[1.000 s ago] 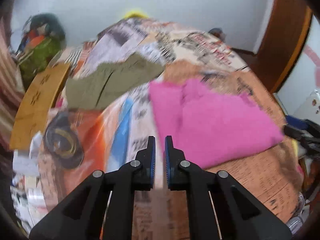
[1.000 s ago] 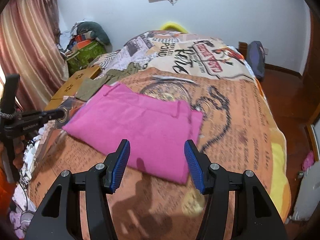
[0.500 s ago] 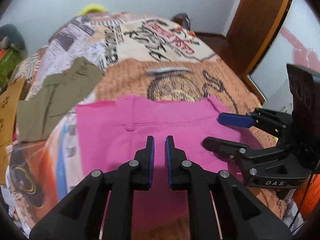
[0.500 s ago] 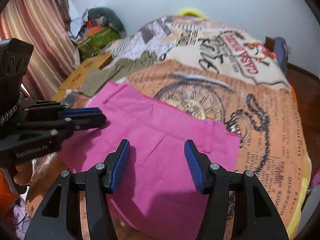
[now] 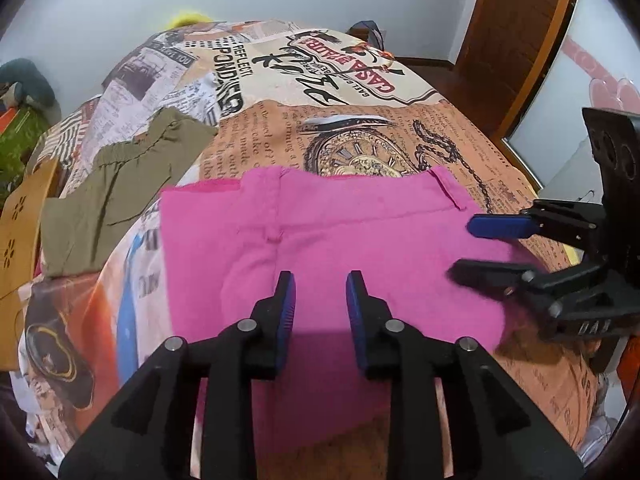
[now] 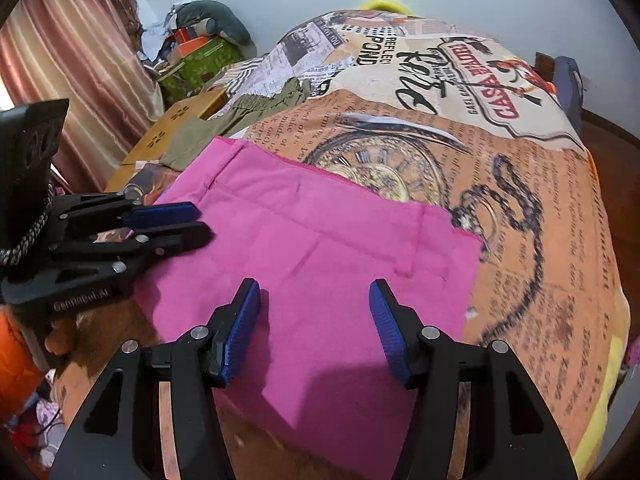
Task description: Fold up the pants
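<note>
Pink pants (image 5: 340, 240) lie flat on the bed, waistband toward the far side; they also show in the right wrist view (image 6: 320, 248). My left gripper (image 5: 320, 284) is open and empty, hovering over the near middle of the pants. My right gripper (image 6: 314, 292) is open wide and empty above the near right part. The right gripper shows in the left wrist view (image 5: 476, 246) at the pants' right edge. The left gripper shows in the right wrist view (image 6: 200, 224) at their left edge.
The bed (image 5: 360, 92) has a printed newspaper-pattern cover. Olive green pants (image 5: 120, 188) lie at the far left, beside a wooden board (image 5: 20, 220). A pile of bags (image 6: 200, 52) stands by the curtain. A wooden door (image 5: 516, 40) is at the right.
Both grippers have swung toward the pink pants and come close over them. The left gripper's jaws have opened from shut. The right gripper stays open.
</note>
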A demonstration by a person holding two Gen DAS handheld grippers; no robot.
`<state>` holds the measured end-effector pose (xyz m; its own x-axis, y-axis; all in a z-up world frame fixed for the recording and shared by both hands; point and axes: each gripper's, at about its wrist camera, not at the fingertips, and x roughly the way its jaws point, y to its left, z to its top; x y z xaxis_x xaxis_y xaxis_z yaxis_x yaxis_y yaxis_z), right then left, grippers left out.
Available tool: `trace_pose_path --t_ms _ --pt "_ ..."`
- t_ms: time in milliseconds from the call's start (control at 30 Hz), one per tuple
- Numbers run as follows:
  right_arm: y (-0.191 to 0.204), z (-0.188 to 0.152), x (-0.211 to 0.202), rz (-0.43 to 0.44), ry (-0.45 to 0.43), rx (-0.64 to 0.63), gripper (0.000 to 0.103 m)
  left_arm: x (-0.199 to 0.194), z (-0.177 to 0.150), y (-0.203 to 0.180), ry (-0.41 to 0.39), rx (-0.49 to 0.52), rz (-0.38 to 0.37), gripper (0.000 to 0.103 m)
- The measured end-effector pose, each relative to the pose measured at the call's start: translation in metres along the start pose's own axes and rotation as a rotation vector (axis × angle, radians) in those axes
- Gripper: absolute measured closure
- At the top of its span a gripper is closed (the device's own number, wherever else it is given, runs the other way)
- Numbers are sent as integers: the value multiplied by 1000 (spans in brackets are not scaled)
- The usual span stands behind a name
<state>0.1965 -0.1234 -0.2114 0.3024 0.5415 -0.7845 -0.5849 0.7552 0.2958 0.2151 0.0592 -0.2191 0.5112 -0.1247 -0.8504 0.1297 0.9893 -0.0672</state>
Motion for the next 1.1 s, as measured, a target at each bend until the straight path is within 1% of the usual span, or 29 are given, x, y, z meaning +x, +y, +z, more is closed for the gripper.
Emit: trace_pose_path --t_ms 67,133,233,333,367,433,500,600,667,767,867,900,933,967,1000,1100 --pt "-5 -6 -6 -7 1 12 50 -8 -7 4 -10 -12 7 73" --pt "-11 -16 -14 -25 4 30 50 -16 -15 10 -20 -32 37 59" --pt "-22 -30 -23 -39 3 68 50 -24 -28 25 -18 -81 37 58" --pt "-31 -39 -31 -60 -4 103 50 -27 -41 35 -2 -98 71 57" --pt "-34 -41 -32 -55 -6 114 50 -28 -46 39 -1 -106 79 57" --pt "-37 -44 -34 -62 -5 128 50 -29 -52 45 0 -121 88 55" --pt "-40 -47 -35 -92 1 131 50 -32 -57 52 0 -137 92 52" --pt "-43 -49 -37 -108 6 135 50 -35 -60 57 8 -145 116 52" --pt "-44 -50 -42 -116 -5 137 50 -36 -59 60 16 -150 144 52" --pt "-41 -44 -49 -128 -36 121 50 -42 -51 64 5 -162 143 52" --pt "-38 -35 -51 -127 -75 103 50 -47 -38 65 -22 -173 106 51" --pt "-37 -31 -50 -126 -84 99 50 -47 -33 64 -28 -175 92 49" --pt "-37 -26 -48 -127 -89 97 45 -46 -28 63 -34 -175 79 45" --pt "-37 -23 -45 -131 -94 96 43 -44 -23 61 -39 -168 70 43" --pt "-37 -21 -41 -134 -98 94 42 -42 -19 58 -41 -161 66 39" --pt "-40 -15 -24 -101 -74 109 42 -30 -9 52 -34 -139 31 37"
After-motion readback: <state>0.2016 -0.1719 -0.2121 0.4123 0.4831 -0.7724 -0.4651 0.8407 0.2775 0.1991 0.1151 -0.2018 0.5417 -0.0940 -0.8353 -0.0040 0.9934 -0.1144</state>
